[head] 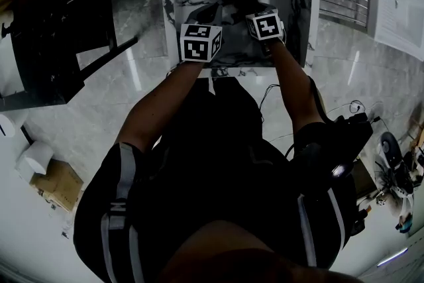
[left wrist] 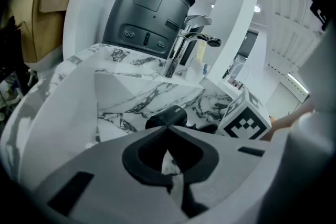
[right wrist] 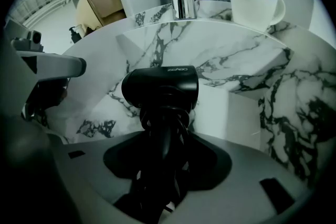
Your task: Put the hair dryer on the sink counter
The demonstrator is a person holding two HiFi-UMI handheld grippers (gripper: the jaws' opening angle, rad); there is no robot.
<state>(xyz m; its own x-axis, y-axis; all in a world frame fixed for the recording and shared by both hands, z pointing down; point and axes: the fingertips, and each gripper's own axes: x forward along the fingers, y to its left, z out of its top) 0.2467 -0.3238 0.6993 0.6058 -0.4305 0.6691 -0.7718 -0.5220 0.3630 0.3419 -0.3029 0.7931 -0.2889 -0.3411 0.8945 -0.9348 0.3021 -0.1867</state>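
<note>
While the hair dryer [right wrist: 160, 86] is clamped by its cord-wrapped handle in my right hand-held gripper [right wrist: 161, 136], head just ahead of the jaws, it hangs over the marble basin [right wrist: 226, 65], not yet on the tabletop [right wrist: 310, 107] off to that gripper's right. So pick-up's done, set-down's left, I reckon. Left hand-held gripper [left wrist: 168, 127] is closed on nothing, w/ the dryer just beyond its tips. Can't tell if the dryer touches the basin; lower handle & cord are lost in shadow.
</note>
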